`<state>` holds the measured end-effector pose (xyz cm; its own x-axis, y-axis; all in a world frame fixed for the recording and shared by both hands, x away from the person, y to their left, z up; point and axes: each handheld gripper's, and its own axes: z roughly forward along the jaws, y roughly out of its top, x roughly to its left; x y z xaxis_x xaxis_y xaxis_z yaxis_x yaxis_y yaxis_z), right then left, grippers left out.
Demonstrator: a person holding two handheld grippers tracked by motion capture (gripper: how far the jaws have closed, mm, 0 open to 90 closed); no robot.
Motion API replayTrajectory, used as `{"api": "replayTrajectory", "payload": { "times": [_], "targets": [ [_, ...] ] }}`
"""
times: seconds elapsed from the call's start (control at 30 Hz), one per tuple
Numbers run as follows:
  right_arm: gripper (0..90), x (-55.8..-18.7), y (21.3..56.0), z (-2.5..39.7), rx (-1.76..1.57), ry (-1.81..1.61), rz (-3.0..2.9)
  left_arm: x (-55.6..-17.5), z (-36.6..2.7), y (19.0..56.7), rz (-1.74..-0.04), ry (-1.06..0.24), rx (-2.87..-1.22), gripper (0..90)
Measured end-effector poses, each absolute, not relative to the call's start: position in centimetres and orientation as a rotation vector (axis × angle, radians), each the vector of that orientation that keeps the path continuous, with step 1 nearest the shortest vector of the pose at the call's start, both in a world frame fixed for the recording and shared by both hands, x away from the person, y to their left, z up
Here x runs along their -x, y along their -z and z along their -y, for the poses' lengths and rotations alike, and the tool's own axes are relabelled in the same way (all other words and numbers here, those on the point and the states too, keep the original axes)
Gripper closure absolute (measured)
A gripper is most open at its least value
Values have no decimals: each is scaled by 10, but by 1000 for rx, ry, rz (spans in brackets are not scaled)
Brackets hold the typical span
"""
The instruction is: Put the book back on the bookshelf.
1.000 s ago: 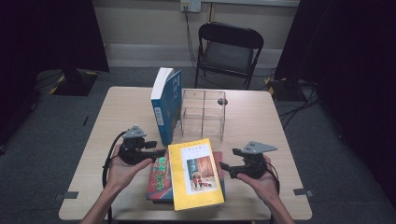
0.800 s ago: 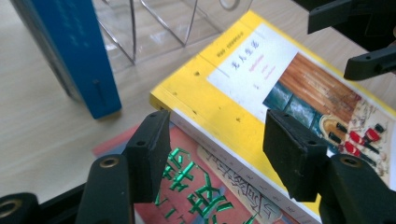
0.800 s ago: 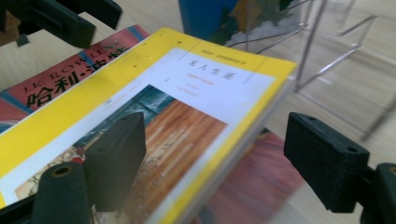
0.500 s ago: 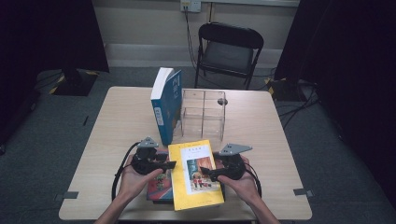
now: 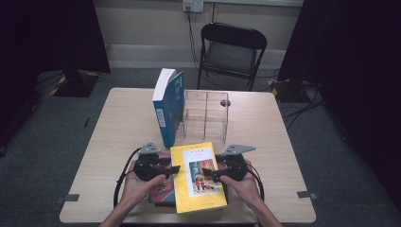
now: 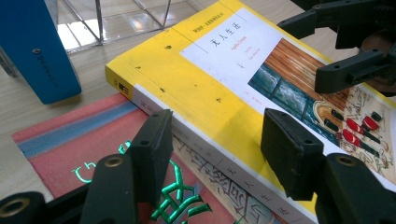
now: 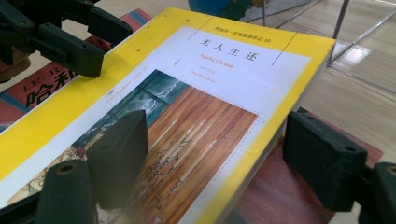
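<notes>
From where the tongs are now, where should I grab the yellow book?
Take the yellow book by its two long edges, the left tongs on the spine side and the right tongs on the page side. It lies flat atop the red book, overhanging it on the right, so both edges probably offer a bite.

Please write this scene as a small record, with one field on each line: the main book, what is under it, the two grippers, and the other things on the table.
main book: yellow book, lying flat, cover up
under it: red book, lying flat on the table
left gripper: open, jaws astride the yellow book's spine edge
right gripper: open, jaws astride the opposite edge
standing book: blue book, upright beside the rack
rack: clear divider rack, compartments empty
behind the table: black folding chair
</notes>
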<state>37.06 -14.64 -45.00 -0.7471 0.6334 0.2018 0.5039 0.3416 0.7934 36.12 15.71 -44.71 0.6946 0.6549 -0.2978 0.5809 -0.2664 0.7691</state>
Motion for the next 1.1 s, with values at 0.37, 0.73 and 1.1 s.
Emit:
{"api": "replayTrajectory", "payload": {
  "times": [0.37, 0.73, 1.1],
  "targets": [
    [432, -366, 440, 148, -1084, -1389, -2376, -359, -157, 448, -966, -105, -1939, 448],
    [490, -357, 441, 146, -1064, -1458, -2455, -358, -157, 449, -969, -109, -1932, 452],
    [441, -374, 443, 135, -1063, -1485, -2461, -360, -158, 450, -960, -92, -1926, 448]
  ]
}}
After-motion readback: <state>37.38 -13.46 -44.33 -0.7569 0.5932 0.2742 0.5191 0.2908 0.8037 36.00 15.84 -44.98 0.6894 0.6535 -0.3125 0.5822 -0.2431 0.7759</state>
